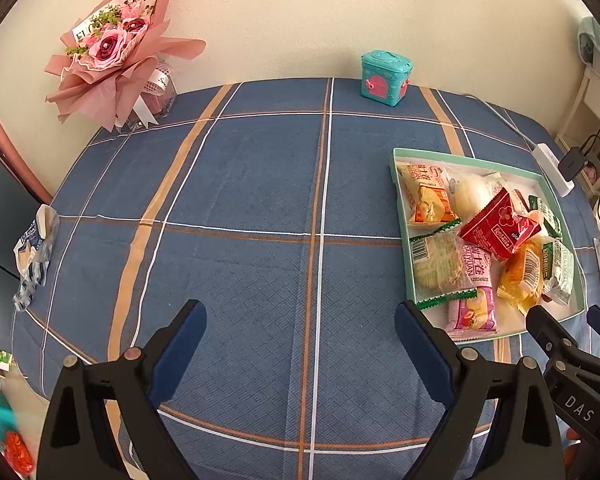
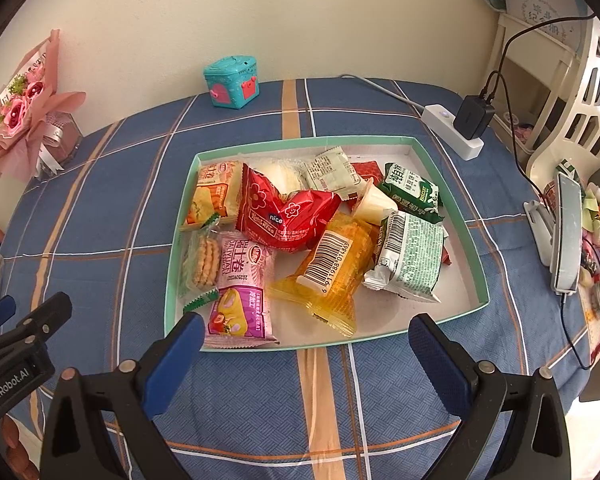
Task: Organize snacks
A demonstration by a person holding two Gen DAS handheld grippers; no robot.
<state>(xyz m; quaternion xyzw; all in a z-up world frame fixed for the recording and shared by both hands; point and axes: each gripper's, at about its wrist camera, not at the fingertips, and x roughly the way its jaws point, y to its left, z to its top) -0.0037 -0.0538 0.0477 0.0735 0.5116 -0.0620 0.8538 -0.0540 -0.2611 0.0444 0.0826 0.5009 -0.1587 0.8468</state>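
Observation:
A shallow mint-rimmed tray (image 2: 452,184) (image 1: 398,184) holds several snack packets on the blue plaid tablecloth. Among them are a red packet (image 2: 284,216) (image 1: 496,228), a yellow packet with a barcode (image 2: 332,276), a pink swiss-roll packet (image 2: 240,292) and green biscuit packets (image 2: 412,260). My right gripper (image 2: 306,332) is open and empty, just in front of the tray's near rim. My left gripper (image 1: 300,316) is open and empty over bare cloth, left of the tray. A blue-and-white wrapper (image 1: 34,256) lies at the table's left edge.
A teal toy box (image 1: 384,78) (image 2: 232,82) stands at the back by the wall. A pink bouquet in a glass vase (image 1: 116,60) stands at the back left. A white power strip with a charger (image 2: 460,128) and a phone on a stand (image 2: 564,232) are right of the tray.

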